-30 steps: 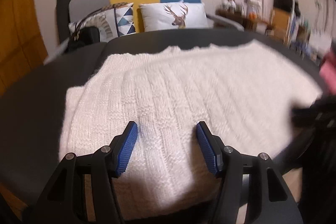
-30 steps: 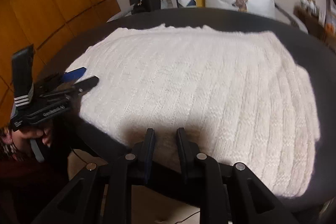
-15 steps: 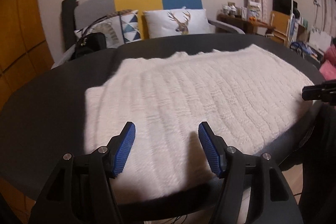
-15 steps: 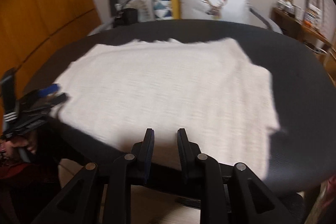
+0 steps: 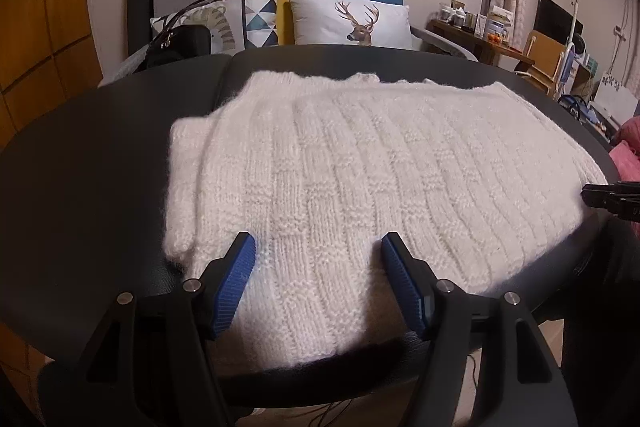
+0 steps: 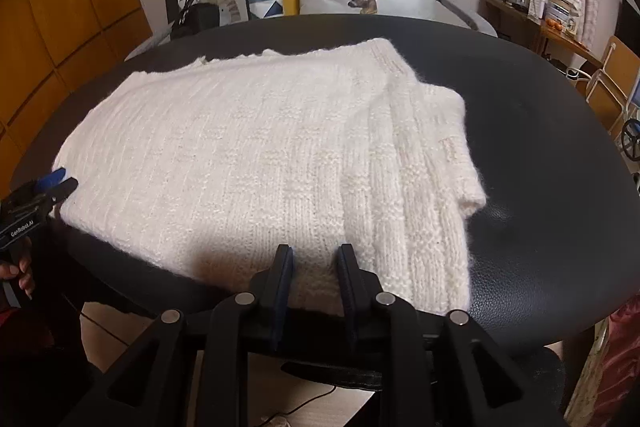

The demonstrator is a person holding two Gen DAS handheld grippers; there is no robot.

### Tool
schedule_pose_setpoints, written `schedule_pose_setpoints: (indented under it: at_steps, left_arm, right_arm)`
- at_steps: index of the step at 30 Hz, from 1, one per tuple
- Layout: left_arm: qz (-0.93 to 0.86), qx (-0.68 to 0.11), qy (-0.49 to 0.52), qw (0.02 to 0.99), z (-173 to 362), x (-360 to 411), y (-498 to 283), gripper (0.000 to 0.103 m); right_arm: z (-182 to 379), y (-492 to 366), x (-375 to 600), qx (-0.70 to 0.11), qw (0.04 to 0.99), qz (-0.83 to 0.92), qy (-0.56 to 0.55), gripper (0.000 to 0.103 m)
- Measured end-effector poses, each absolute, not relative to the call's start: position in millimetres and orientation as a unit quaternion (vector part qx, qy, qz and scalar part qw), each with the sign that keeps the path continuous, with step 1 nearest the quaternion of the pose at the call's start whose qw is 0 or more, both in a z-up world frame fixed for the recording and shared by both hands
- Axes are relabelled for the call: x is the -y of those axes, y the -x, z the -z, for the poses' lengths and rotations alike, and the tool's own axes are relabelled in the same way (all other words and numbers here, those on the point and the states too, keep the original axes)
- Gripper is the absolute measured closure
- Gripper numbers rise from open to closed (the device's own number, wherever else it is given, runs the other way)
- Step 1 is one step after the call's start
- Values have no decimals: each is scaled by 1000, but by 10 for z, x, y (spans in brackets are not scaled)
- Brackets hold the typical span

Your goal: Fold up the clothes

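A white knitted sweater (image 5: 360, 167) lies flat on the black oval table (image 5: 80, 187). My left gripper (image 5: 317, 241) hovers open over its near left edge, with the blue pads wide apart and the knit lying flat below them. At the near edge of the sweater (image 6: 260, 155), close to its folded right side, my right gripper (image 6: 314, 251) has its jaws narrow and opening. Knit shows in the gap, and the pads do not press it. Each view catches the other tool: the right gripper (image 5: 600, 193) at the sweater's right edge, the left gripper (image 6: 52, 183) at its left edge.
Behind the table (image 6: 540, 147) stands a grey, yellow and blue sofa with a deer cushion (image 5: 352, 21) and a black bag (image 5: 180, 41). A person's hand (image 6: 20, 271) holds the left tool. Shelves and furniture fill the far right. Something pink (image 5: 628, 147) lies off the table's right end.
Both views have shifted along the table's near edge, and the sweater's folded right side has come into the right wrist view. The right jaws stand slightly wider. The sweater has not moved.
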State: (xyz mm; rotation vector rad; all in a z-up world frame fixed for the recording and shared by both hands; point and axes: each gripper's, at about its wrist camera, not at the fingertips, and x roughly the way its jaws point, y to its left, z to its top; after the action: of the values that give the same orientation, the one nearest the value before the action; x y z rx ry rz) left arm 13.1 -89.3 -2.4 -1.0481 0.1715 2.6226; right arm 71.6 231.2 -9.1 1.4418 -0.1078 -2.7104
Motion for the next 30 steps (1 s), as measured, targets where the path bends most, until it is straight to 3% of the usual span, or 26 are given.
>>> schedule_pose_setpoints:
  at_steps: [11, 18, 26, 30]
  left_arm:
    - [-917, 7, 377, 132, -158, 911, 339, 34]
    - [-916, -46, 383, 109, 30, 775, 369, 32]
    - [-913, -37, 393, 106, 44, 793, 386, 31]
    - [-911, -35, 396, 106, 42, 790, 404, 31]
  right_arm:
    - [157, -746, -2163, 3, 11, 879, -476, 79]
    - [137, -722, -2167, -4, 11, 875, -483, 79]
    - [84, -680, -2126, -19, 4, 868, -496, 79]
    - [-186, -612, -1999, -29, 37, 892, -450, 79]
